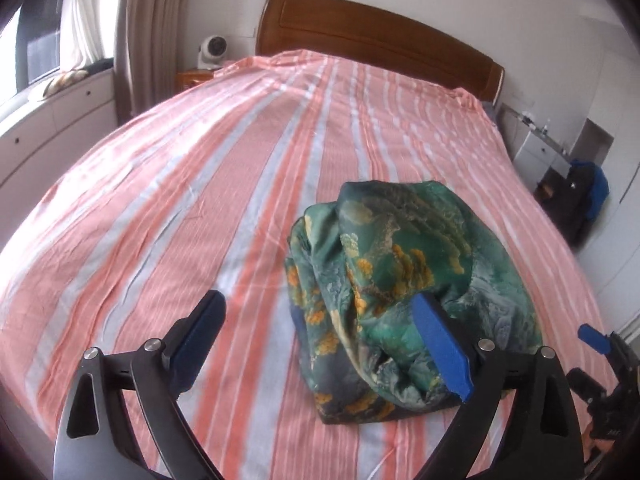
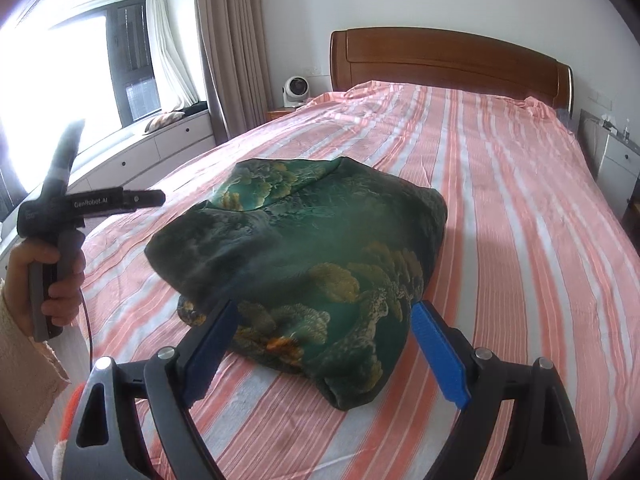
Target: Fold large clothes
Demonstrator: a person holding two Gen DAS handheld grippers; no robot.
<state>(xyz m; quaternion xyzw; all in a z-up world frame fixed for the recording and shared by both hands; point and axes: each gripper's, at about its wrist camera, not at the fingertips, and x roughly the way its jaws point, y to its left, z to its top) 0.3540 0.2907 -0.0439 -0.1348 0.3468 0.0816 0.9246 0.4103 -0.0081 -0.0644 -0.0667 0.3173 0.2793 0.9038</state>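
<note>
Bedroom daylight pours over a big bed dressed in a pink, white and grey striped sheet, and right in the near half of it sits the garment, a green silky piece printed with yellow-orange blooms, gathered into a rounded, bundled heap with folds showing along its left side. From the right wrist view the same garment looks smoother, a domed pile with its top layer draped over. Left gripper is wide open, nothing between the blue pads, its right finger crossing in front of the heap's near edge (whether it brushes the cloth I cannot tell) and its left finger over bare sheet. Right gripper is spread wide too, jaws empty, hovering at the garment's near edge with both pads flanking it, not pressing. Over at the left of that view, a hand in a cream sleeve grips the handle of the other tool. Out beyond, a wooden headboard stands against the white wall, a small white fan sits on a nightstand beside it, beige curtains hang by the bright window, and a white drawer unit runs beneath the sill.
</note>
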